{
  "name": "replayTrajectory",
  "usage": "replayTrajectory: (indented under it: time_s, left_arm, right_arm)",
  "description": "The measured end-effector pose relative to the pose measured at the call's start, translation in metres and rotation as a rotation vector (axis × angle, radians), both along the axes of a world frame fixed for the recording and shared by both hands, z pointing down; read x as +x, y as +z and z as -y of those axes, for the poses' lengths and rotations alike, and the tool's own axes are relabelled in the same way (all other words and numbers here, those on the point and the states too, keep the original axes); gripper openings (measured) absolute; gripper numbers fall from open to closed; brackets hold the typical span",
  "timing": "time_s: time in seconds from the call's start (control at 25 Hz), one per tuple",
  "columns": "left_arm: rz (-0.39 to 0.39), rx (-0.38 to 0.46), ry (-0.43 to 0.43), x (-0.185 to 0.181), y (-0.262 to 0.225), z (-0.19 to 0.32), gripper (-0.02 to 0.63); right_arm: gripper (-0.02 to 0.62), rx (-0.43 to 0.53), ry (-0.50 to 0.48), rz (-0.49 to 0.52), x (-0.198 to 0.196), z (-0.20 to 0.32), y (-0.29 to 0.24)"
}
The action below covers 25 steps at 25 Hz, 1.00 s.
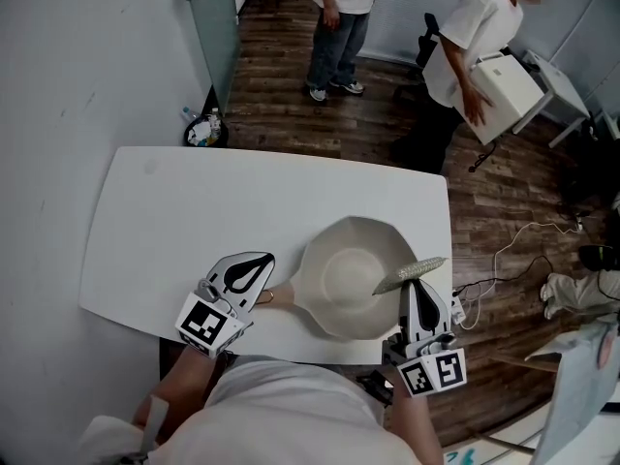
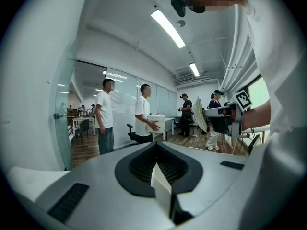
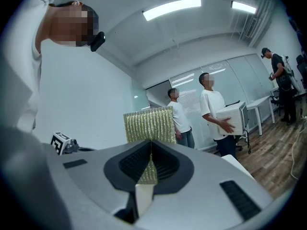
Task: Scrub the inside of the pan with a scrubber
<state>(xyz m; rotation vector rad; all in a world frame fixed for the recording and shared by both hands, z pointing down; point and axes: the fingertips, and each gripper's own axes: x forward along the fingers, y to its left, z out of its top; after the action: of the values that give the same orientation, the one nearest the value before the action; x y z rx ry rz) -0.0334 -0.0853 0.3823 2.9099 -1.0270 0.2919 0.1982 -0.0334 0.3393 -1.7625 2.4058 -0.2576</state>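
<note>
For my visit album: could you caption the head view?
Right gripper holds a gold scrubber over the cream pan's right rim; the shut left gripper sits by its handle.

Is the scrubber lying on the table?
No, the scrubber is pinched in the jaws of the right gripper, held over the pan.

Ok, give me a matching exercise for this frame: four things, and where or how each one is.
Things:
1. pan
2. scrubber
3. left gripper
4. white box

Places or states:
A. carried by a standing person
B. resting on the white table
C. jaws shut, left of the pan
D. clamped in the right gripper

Pairs: 1-B, 2-D, 3-C, 4-A
</note>
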Motion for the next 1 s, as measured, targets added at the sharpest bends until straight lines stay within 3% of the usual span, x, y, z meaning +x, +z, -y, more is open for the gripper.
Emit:
replayTrajectory:
  time_s: [0.2, 0.32, 0.52, 1.0]
  left_arm:
    - [-0.024, -0.024, -0.01, -0.004, 0.007, 0.001, 0.012]
    - [-0.001, -0.024, 0.0, -0.006, 0.014, -0.001, 0.012]
    - [0.066, -0.026, 0.051, -0.008, 0.024, -0.003, 0.012]
    - [0.126, -0.155, 0.188, -0.004, 0.056, -0.016, 0.015]
  right_arm:
    - [0.025, -0.001, -0.019, -0.014, -0.008, -0.002, 0.0]
    - [0.025, -0.006, -0.024, -0.022, -0.01, -0.004, 0.004]
    - [0.025, -0.019, -0.024, -0.023, -0.009, -0.005, 0.012]
    - [0.025, -0.044, -0.039, -0.016, -0.017, -0.004, 0.027]
